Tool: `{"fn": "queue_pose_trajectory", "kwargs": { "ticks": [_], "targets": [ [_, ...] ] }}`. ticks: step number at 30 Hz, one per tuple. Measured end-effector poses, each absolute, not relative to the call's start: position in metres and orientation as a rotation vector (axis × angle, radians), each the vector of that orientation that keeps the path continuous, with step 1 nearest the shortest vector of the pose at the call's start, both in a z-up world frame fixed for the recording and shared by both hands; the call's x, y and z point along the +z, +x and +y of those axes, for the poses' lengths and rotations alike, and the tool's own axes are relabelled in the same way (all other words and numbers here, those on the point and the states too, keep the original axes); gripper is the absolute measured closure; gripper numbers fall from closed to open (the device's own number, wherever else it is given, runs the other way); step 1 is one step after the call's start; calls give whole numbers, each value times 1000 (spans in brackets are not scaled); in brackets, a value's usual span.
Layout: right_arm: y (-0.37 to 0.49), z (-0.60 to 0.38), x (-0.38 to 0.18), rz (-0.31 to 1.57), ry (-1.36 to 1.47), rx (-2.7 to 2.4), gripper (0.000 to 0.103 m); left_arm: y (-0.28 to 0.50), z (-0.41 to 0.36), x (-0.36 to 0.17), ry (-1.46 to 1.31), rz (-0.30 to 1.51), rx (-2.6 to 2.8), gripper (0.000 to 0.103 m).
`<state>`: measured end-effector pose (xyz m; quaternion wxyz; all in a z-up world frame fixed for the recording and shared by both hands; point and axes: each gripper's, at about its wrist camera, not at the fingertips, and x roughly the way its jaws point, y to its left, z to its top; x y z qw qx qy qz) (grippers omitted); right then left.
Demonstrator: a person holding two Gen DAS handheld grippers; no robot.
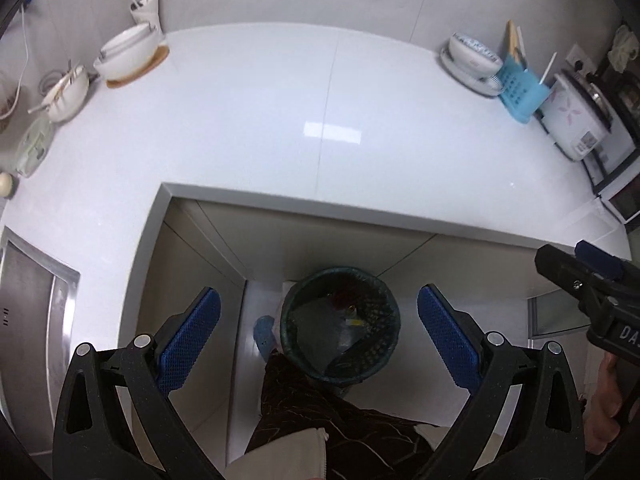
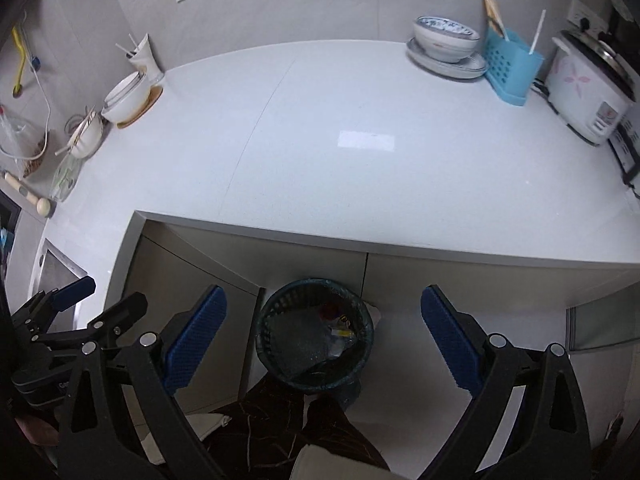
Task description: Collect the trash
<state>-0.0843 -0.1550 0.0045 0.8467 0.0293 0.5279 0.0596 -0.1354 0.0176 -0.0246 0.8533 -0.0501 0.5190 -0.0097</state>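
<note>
Both grippers, left (image 1: 319, 332) and right (image 2: 324, 334), spread wide and empty above the bin (image 1: 340, 326) on the floor under the counter (image 1: 280, 128), wrappers already inside, no loose trash visible up top, so likely near finished.

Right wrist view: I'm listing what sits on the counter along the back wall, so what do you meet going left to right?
White bowl on a wooden coaster → blue-patterned bowl on a plate → blue utensil caddy → white rice cooker.
</note>
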Motion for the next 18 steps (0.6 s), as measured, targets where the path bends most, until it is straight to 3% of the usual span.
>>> {"fn": "queue_pose_trajectory", "kwargs": {
  "ticks": [8,18],
  "targets": [
    [-123,-165,49,1058,88,97,9,-163,3,12,-62,1041,-5,6],
    [-132,-168,42,1072,60,61,9,-168,0,7,-55,1060,-10,6]
  ]
}}
